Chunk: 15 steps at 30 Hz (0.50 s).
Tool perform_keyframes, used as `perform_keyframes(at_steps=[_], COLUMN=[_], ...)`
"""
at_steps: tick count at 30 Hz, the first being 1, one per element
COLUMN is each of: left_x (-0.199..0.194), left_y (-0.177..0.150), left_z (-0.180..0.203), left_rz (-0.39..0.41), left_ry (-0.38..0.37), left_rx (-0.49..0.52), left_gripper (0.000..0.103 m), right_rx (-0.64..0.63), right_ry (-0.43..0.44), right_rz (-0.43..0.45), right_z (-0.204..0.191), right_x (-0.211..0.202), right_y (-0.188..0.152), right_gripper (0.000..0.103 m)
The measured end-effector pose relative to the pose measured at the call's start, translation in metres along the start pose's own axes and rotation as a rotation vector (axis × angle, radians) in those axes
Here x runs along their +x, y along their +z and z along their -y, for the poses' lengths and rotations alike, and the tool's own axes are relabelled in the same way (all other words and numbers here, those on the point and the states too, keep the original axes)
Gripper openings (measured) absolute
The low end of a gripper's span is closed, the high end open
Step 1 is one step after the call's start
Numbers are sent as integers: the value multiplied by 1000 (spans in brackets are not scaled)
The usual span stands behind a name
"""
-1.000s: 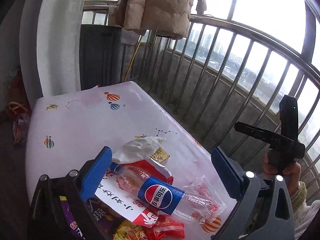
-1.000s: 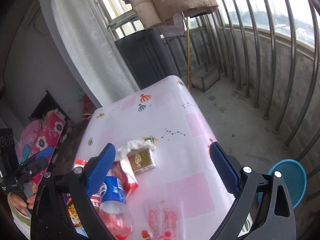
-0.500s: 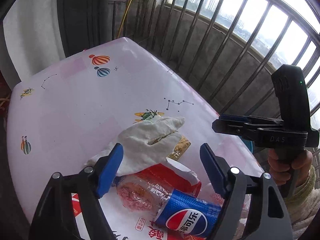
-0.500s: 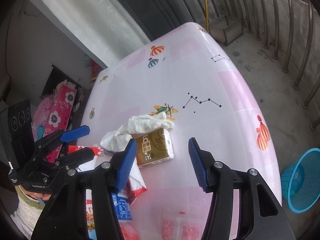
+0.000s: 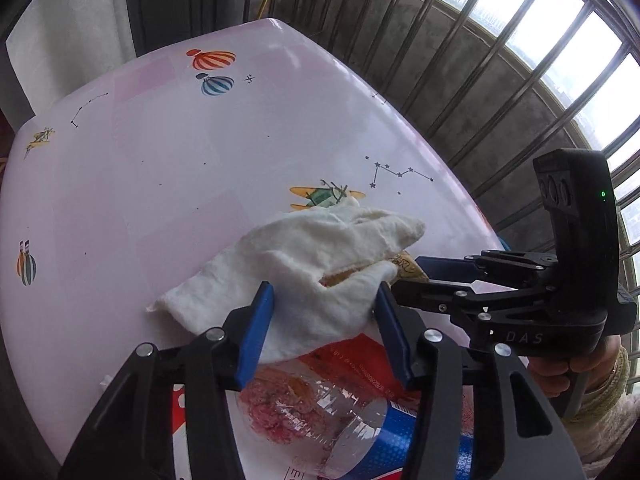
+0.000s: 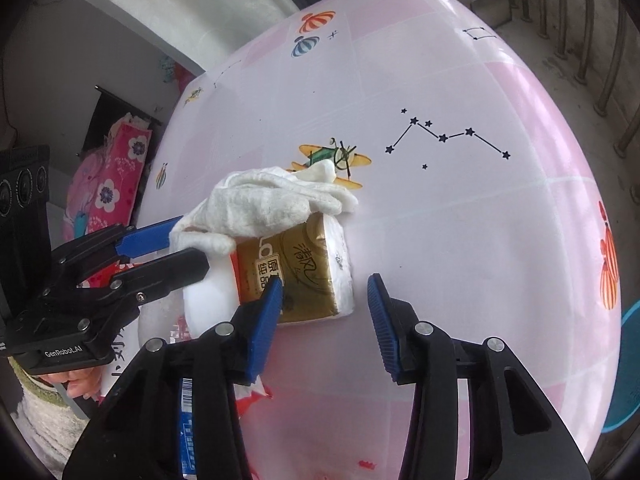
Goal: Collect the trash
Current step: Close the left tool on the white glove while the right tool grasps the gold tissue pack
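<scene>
Closing both sets of jaws on soft, light trash on the table [image 5: 120, 184].

Left wrist view: the left gripper [image 5: 322, 304] has its jaws half spread and closing around the near end of the rag [image 5: 312, 256], which lies crumpled mid-table, draped over the tissue pack [image 5: 404, 266]. Pad contact cannot be told. The rag looks limp and light; pinch a thick fold, not a thin edge. A bottle [image 5: 344, 420] lies below on wrappers. Right wrist view: the right gripper [image 6: 325, 292] is closing, half spread; its left pad overlaps the tissue pack [image 6: 296, 276], its right pad stands clear. The pack should be light, squashy and slick; grip across its narrow width.
</scene>
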<state>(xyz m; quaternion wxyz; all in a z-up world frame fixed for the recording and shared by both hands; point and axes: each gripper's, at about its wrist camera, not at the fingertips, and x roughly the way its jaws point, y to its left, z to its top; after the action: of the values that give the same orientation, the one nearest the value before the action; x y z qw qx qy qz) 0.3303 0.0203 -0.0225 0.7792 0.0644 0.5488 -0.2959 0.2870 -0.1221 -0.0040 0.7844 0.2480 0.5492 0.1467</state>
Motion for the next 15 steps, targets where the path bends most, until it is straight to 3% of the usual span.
perform_keyframes(at_steps=[2,11,15], left_x=[-1,-8,-16], left_y=[-2,0,1], left_z=[1,-7,-6], left_rz=[7,33,66], left_ry=[1,7,7], left_rx=[-3,-46,-47], left_gripper=[44,13,10], right_rx=[-1,22,38], right_ry=[13,50,68], right_rz=[-7,14,29], right_z=[-1,9,11], right_x=[1,-6,-10], right_y=[1,-1,-2], right_gripper=[34,25,21])
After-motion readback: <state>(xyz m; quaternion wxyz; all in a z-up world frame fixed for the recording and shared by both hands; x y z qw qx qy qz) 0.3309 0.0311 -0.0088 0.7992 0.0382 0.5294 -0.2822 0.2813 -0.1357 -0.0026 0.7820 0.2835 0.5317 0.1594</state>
